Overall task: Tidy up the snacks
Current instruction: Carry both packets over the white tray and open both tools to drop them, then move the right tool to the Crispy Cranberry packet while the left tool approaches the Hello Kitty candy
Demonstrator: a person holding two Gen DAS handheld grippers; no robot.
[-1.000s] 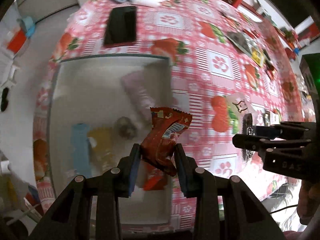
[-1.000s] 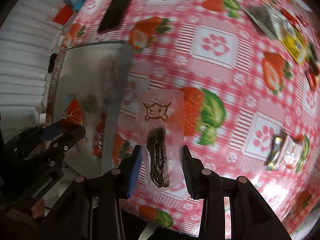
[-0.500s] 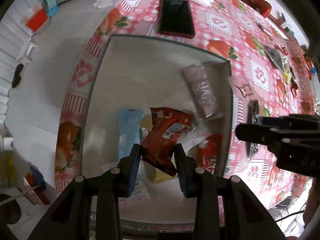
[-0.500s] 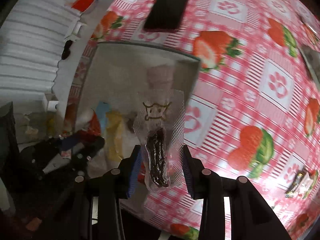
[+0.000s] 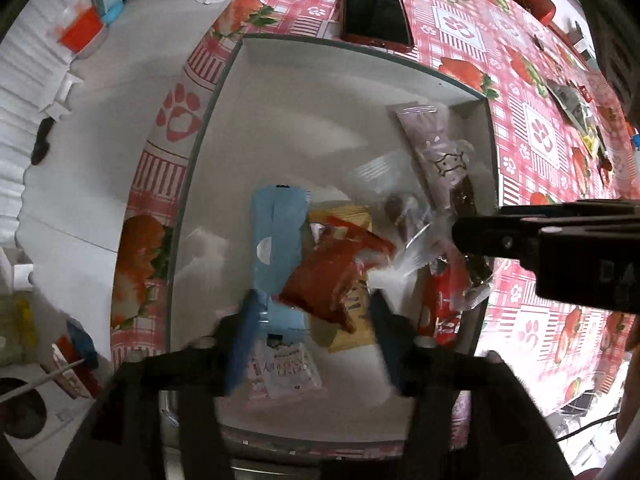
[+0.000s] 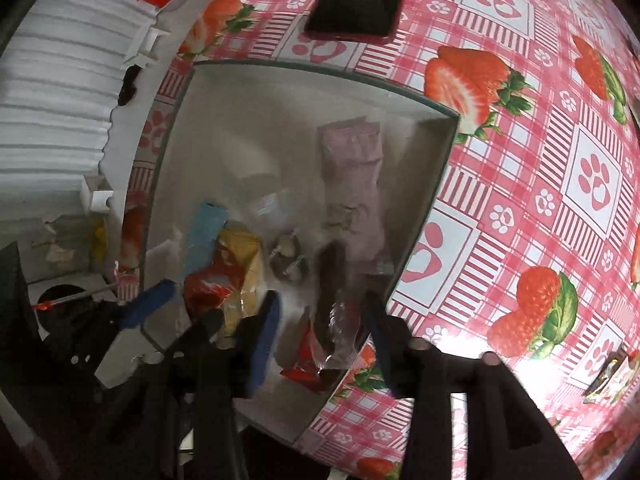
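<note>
From the left wrist, a white box (image 5: 224,128) is seen on the strawberry tablecloth (image 5: 532,128). Inside it are piled a blue packet (image 5: 276,240), a yellow packet (image 5: 352,320), a pink packet (image 5: 426,136) and a red packet (image 5: 332,276), which lies loose between the spread fingers of the left gripper (image 5: 310,334). A black phone (image 5: 374,12) is seen just beyond the box.

From the right wrist, the right gripper (image 6: 320,332) is shown above the box's near corner, fingers apart, with a clear packet holding a dark snack (image 6: 332,292) between them, apparently released. A wrapped snack (image 6: 608,372) outside the box, far right, is shown only here.
</note>
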